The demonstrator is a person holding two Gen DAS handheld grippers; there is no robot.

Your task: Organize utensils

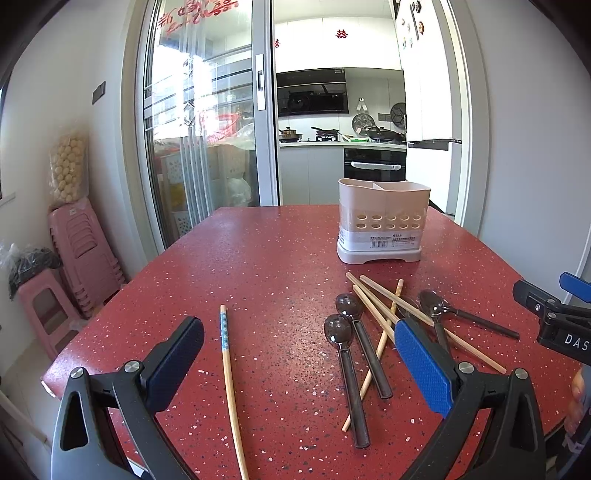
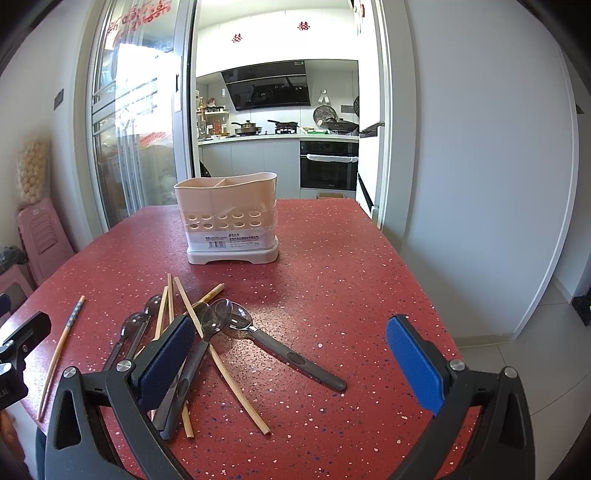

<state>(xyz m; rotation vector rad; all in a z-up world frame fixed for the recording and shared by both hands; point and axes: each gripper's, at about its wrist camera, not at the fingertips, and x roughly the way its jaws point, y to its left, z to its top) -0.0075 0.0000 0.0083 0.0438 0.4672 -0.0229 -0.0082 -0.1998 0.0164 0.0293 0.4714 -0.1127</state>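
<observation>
1. I'm in a home, at a red speckled desk (image 2: pixel 332 266) in a dining corner.
2. Straight ahead, a sliding glass door (image 1: pixel 207 122) opens onto a kitchen: I see a range hood (image 2: pixel 269 86), pans on a stove (image 2: pixel 266 128) and a built-in oven (image 2: pixel 328 164).
3. Pink plastic stools (image 1: pixel 85 254) are stacked by the wall.
4. Red paper cut-outs (image 2: pixel 303 26) hang on the kitchen wall.

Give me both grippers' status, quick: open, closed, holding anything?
Left gripper: open, holding nothing, above the table beside the lone chopstick.
Right gripper: open, holding nothing, over the spoons.
</observation>
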